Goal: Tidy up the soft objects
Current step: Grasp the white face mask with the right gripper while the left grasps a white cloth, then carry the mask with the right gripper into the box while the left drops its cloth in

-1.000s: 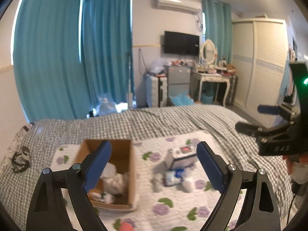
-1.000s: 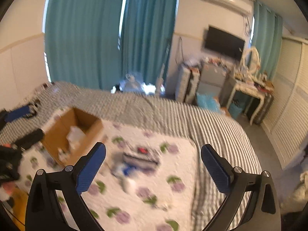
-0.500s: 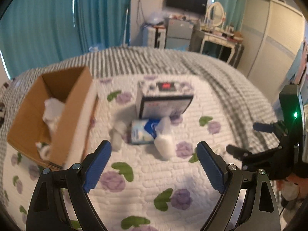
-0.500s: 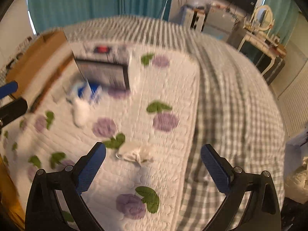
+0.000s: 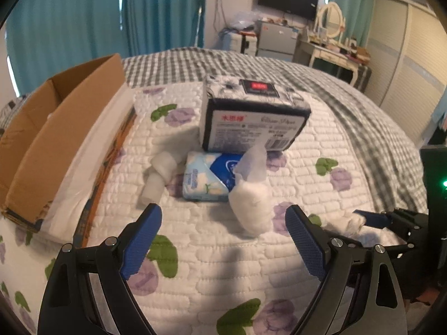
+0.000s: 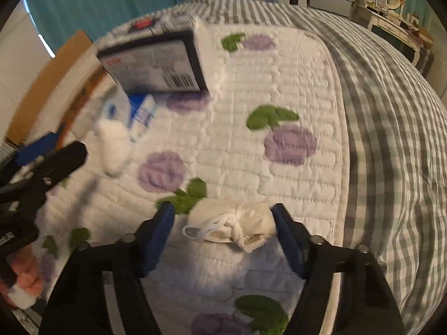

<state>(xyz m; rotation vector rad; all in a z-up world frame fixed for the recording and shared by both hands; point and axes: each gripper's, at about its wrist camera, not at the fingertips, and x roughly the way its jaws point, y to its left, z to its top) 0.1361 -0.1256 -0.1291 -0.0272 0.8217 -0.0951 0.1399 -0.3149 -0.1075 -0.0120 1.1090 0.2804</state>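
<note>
Right gripper [image 6: 223, 220] jaws apart around crumpled mask [image 6: 237, 223] — left gripper [image 5: 223, 237] jaws apart, unloaded.

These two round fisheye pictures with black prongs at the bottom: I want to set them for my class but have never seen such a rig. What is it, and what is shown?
No robot here: a person holds a two-finger gripper in each hand, each with a camera looking along its fingers. The left view shows the left gripper open above a flowered quilt. Ahead lie a white cloth bundle, a blue tissue pack, a smaller white roll, a black-and-white box and an open cardboard box. The right view shows the right gripper, its fingers on either side of a crumpled white face mask lying on the quilt. The fingers look close to it, but nothing is lifted yet.
</note>
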